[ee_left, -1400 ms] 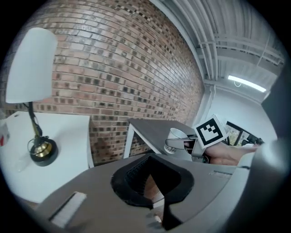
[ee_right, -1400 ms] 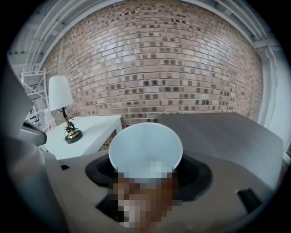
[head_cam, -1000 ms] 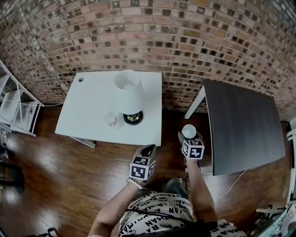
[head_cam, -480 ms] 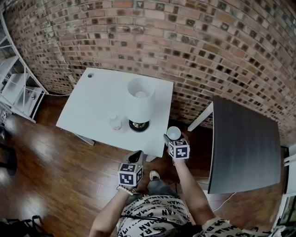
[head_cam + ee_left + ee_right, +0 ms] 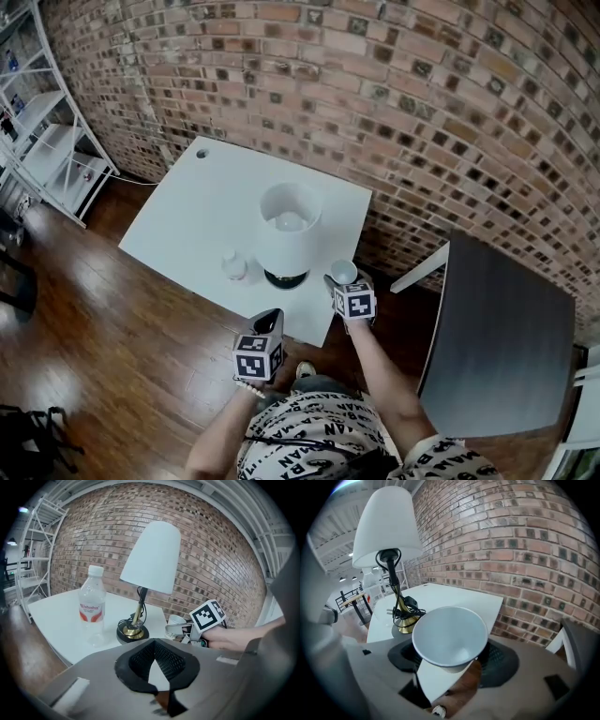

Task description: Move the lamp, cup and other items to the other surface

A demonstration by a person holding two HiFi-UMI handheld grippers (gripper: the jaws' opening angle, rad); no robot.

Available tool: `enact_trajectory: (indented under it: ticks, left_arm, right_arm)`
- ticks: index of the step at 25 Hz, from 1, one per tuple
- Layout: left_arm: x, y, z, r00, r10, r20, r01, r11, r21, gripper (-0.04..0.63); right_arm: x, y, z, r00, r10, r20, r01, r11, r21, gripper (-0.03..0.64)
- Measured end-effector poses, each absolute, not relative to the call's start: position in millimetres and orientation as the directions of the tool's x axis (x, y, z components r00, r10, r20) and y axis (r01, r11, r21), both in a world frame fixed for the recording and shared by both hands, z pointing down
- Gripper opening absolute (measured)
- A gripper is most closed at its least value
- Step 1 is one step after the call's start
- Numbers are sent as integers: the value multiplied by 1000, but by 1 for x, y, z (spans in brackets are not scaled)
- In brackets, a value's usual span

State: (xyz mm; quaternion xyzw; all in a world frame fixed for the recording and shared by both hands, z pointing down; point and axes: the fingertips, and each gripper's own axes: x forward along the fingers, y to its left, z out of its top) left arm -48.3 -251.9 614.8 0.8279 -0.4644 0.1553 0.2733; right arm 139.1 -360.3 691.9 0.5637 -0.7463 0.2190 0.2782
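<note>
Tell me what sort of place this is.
Probably an indoor loft-style room or studio: a bare brick wall, a wood floor, and a white table with a lamp, metal shelving nearby.

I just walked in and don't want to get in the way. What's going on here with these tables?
A person is working with a hand-held gripper in each hand. The right gripper is closed on a white cup and holds it at the near corner of the white table, beside the lamp. A water bottle stands on that table too, left of the lamp. The left gripper is empty, its jaws together. A dark table stands off to the right.
</note>
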Motion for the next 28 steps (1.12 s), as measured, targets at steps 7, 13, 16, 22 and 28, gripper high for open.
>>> enact_trajectory:
  ticks: [7,13,16,22,28]
  left_arm:
    - [-49,-261,628,462,-714,526,-886,-344,311,3]
    - [-52,-266,632,439,-722,534,-897,-316,310,3]
    - [-53,-268,631,435,-724,535,-899,-310,310,2]
    - [-56,-265,635,435,-715,547,-899,-310,309,3]
    - [-57,-276,633,449,-714,537,-892,-329,309,3]
  right_arm:
    - [128,-390,704,-276,-695,664,-937,347,-27,347]
    - [119,-399,712,-295,-679,672,-927,375,-28,350]
    - [120,-400,716,-295,-676,675,-926,376,-28,350]
    - [120,-398,719,-286,-685,670,-928,373,-15,357]
    - [127,-409,718,-268,-700,662,-936,352,-6,407]
